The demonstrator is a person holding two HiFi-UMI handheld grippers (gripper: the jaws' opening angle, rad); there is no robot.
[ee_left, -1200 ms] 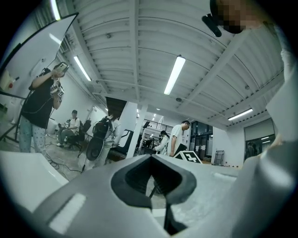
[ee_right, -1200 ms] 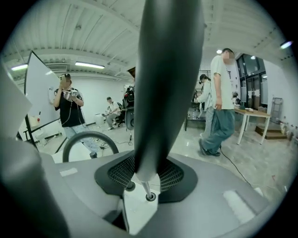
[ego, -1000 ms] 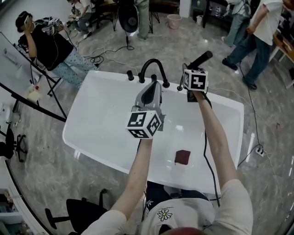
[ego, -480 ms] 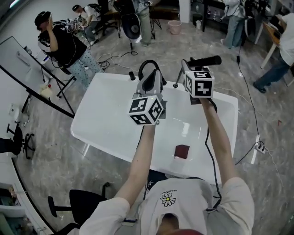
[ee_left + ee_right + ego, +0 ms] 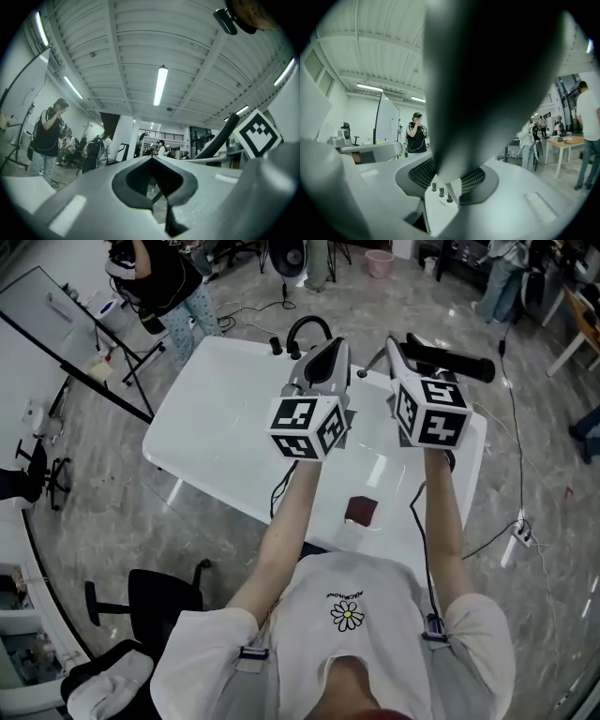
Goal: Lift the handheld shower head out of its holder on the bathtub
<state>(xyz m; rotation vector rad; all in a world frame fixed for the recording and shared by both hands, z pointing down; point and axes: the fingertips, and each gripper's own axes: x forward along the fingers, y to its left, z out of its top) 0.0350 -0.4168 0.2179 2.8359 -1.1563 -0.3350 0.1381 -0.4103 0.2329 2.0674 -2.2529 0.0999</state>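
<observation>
The black handheld shower head [image 5: 459,362] lies almost level in the air above the far rim of the white bathtub [image 5: 206,409], pointing right. My right gripper [image 5: 412,352] is shut on its handle, which fills the right gripper view as a dark blur [image 5: 487,84]. Its hose [image 5: 419,521] trails down along the right arm. My left gripper [image 5: 328,352] hovers beside it, shut on nothing, its pads [image 5: 136,197] meeting. The black arched faucet [image 5: 305,329] and knobs [image 5: 440,191] stand on the rim below.
A dark red cloth [image 5: 361,510] lies on the tub floor. A whiteboard stand [image 5: 66,334] and an office chair [image 5: 159,601] are at the left. A power strip [image 5: 520,538] with cables lies on the floor at the right. People stand beyond the tub.
Both grippers have risen above the tub. The shower head has come up with the right gripper and turned from slanting to almost level.
</observation>
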